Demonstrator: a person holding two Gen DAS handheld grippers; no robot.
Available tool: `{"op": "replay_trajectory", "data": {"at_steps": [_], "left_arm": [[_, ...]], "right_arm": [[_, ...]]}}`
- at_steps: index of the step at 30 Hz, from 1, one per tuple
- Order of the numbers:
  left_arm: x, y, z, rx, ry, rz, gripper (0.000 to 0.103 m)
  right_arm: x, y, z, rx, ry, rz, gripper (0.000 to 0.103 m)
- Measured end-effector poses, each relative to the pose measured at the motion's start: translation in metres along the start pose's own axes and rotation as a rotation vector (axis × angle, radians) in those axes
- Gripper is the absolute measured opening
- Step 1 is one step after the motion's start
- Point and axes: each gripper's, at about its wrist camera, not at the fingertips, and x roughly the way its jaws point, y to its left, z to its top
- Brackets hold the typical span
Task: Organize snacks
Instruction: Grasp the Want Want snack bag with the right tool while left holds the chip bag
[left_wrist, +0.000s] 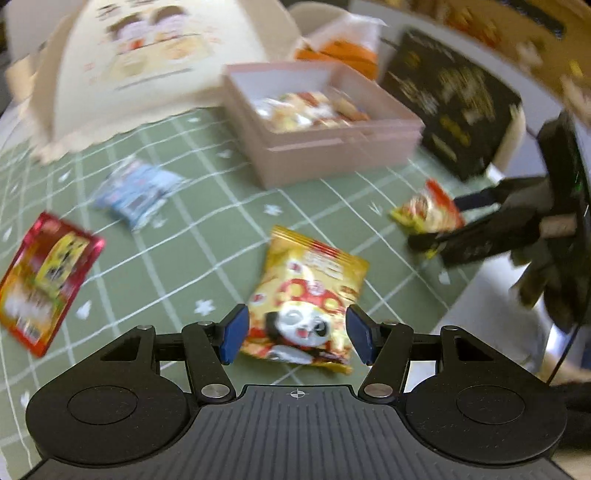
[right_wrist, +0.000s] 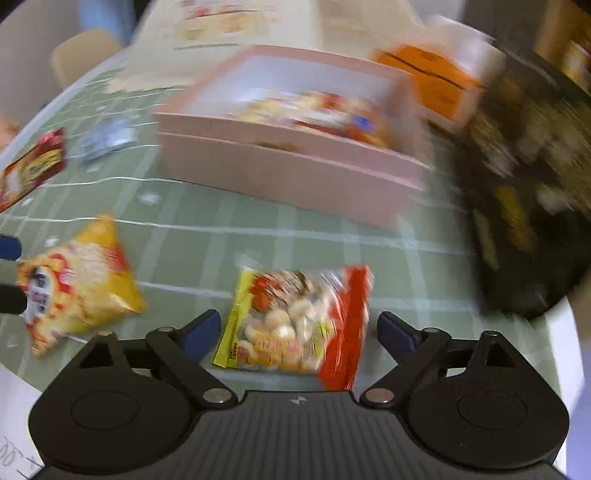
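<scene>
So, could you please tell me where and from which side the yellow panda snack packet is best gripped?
Probably across its lower, panda-printed half. The panda packet lies flat on the green tablecloth, its long axis pointing away from the left gripper, whose pads already flank its two long edges. Come steeply from above and pinch the puffy middle, not the flat crimped seams.

Both wrist views close, angled down; share pink box (left_wrist: 317, 147) (right_wrist: 288, 173).
</scene>
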Motion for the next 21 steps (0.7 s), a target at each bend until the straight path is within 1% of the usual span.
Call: {"op": "replay_trajectory", "data": {"at_steps": [1,2,4,6,9,10,12,13,14,16,17,18,19,21], "left_arm": [[0.005,-0.006,0.000,0.026,0.016,0.002,0.063],[0.010,-0.013,0.000,0.053,0.033,0.006,0.064],[0.018,-0.023,0.000,0.109,0.058,0.028,0.065],[0.023,-0.028,0.000,0.137,0.071,0.036,0.066],[0.022,-0.027,0.005,0.108,0.050,0.018,0.067],[0.020,-0.024,0.007,0.092,0.037,0.019,0.066],[0.018,-0.020,0.011,0.068,0.022,0.045,0.065],[0.018,-0.016,0.013,0.057,0.023,0.060,0.065],[0.019,-0.012,0.013,0.044,0.029,0.072,0.065],[0.021,-0.007,0.013,0.026,0.039,0.085,0.065],[0.021,-0.005,0.012,0.018,0.039,0.082,0.065],[0.021,-0.004,0.011,0.013,0.038,0.070,0.064],[0.021,-0.005,0.011,0.011,0.039,0.053,0.064],[0.022,-0.008,0.010,0.012,0.045,0.023,0.064]], "right_arm": [[-0.001,-0.009,-0.004,0.048,0.003,0.014,0.096],[-0.004,-0.014,-0.009,0.079,-0.011,0.007,0.096],[-0.006,-0.015,-0.018,0.085,-0.025,-0.023,0.097],[-0.008,-0.014,-0.025,0.093,-0.053,-0.031,0.098],[-0.012,-0.013,-0.039,0.101,-0.109,-0.042,0.100],[-0.013,-0.015,-0.042,0.099,-0.113,-0.045,0.100],[-0.015,-0.017,-0.043,0.075,-0.105,-0.046,0.100],[-0.017,-0.020,-0.044,0.066,-0.105,-0.066,0.100],[-0.019,-0.024,-0.045,0.066,-0.112,-0.113,0.100],[-0.021,-0.029,-0.045,0.070,-0.129,-0.250,0.099],[-0.023,-0.032,-0.045,0.072,-0.129,-0.304,0.098],[-0.025,-0.035,-0.045,0.084,-0.123,-0.319,0.095],[-0.029,-0.040,-0.044,0.122,-0.116,-0.286,0.095],[-0.034,-0.052,-0.043,0.238,-0.107,-0.122,0.095]]}}
